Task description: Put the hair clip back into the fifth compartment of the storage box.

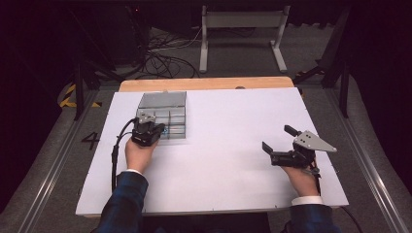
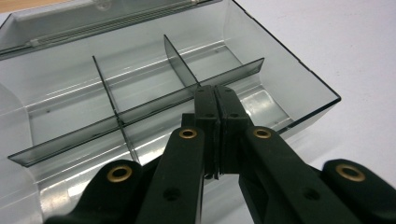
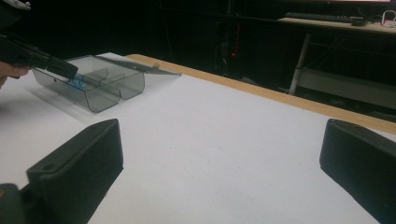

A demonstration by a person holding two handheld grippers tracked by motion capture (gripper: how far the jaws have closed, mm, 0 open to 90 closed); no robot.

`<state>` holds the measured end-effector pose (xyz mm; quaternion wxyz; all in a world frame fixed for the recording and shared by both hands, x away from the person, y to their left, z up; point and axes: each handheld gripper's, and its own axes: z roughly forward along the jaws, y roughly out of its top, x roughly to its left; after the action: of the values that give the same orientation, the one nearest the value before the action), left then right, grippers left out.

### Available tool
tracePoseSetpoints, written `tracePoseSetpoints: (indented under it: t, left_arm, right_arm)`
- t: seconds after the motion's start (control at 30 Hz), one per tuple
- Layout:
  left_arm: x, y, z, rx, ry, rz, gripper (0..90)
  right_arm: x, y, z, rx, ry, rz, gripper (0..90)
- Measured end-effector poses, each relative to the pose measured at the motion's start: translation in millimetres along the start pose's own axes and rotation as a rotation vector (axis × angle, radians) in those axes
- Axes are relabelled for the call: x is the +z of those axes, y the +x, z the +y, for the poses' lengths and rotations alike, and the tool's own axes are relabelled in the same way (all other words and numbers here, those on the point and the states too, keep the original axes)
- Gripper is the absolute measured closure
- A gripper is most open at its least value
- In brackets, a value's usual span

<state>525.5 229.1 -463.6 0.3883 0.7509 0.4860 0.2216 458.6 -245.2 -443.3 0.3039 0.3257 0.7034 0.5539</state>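
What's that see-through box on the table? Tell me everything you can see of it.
The box is smoky, clear plastic, rectangular, with thin dividers splitting it into compartments. Its hinged lid lies open at the back. It sits flat on the white table, at the far left. The left tongs, shut, reach over its near wall into a front compartment. From the right gripper view, something small and blue shows inside.

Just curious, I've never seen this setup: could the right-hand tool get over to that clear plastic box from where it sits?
Probably yes. The right tool sits open, well apart from the box, with bare white tabletop between. The left tool is already at the box, though.
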Motion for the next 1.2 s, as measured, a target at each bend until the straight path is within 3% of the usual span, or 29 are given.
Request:
tracePoseSetpoints:
  t: [0.3, 0.53, 1.2]
  left_arm:
    - [3.6, -0.6, -0.8, 0.001, 0.021, -0.007, 83.6]
    - [1.4, 0.5, -0.4, -0.013, 0.006, 0.005, 74.9]
    - [-1.5, -4.0, 1.8, 0.003, -0.043, 0.013, 54.0]
  right_arm:
    - [0.1, -0.1, -0.1, -0.001, 0.002, 0.001, 0.3]
    - [0.4, 0.3, -0.2, -0.002, 0.003, 0.003, 0.3]
    - [0.7, 0.4, -0.6, 0.002, 0.004, 0.002, 0.3]
